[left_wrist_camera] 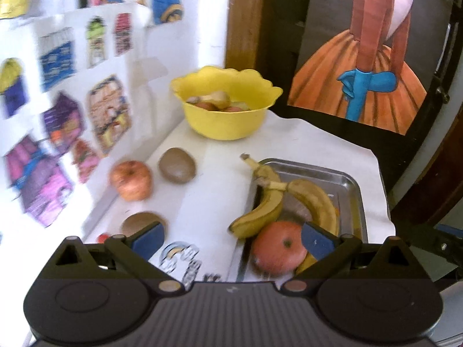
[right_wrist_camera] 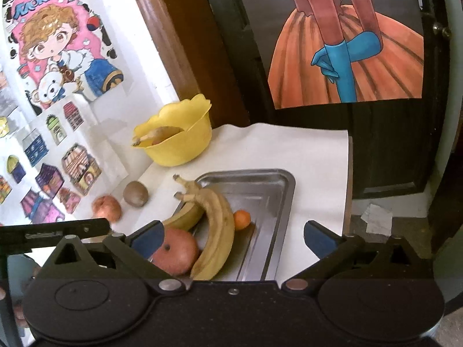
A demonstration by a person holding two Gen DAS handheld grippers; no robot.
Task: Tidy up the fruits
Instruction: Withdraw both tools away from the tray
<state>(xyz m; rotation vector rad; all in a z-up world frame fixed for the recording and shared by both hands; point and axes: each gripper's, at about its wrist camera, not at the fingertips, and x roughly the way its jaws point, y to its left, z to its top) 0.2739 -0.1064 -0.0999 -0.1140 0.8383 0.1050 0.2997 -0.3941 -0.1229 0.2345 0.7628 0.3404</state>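
Observation:
A steel tray [left_wrist_camera: 347,185] [right_wrist_camera: 260,185] holds two bananas [left_wrist_camera: 289,202] [right_wrist_camera: 217,231], a red apple [left_wrist_camera: 275,248] [right_wrist_camera: 176,251] and a small orange [right_wrist_camera: 241,219]. A yellow bowl [left_wrist_camera: 225,121] [right_wrist_camera: 185,144] at the back holds several fruits. On the white cloth to the left lie an apple [left_wrist_camera: 131,180] [right_wrist_camera: 106,207] and a kiwi [left_wrist_camera: 177,165] [right_wrist_camera: 136,193]; a second kiwi [left_wrist_camera: 139,222] lies nearer. My left gripper [left_wrist_camera: 231,240] is open and empty above the tray's near-left edge. My right gripper [right_wrist_camera: 234,238] is open and empty above the tray.
A white wall [left_wrist_camera: 86,86] covered in coloured drawings stands close on the left. A dark door with an orange-dress poster [right_wrist_camera: 347,57] is behind the table. The cloth's right edge [right_wrist_camera: 347,188] drops to the floor.

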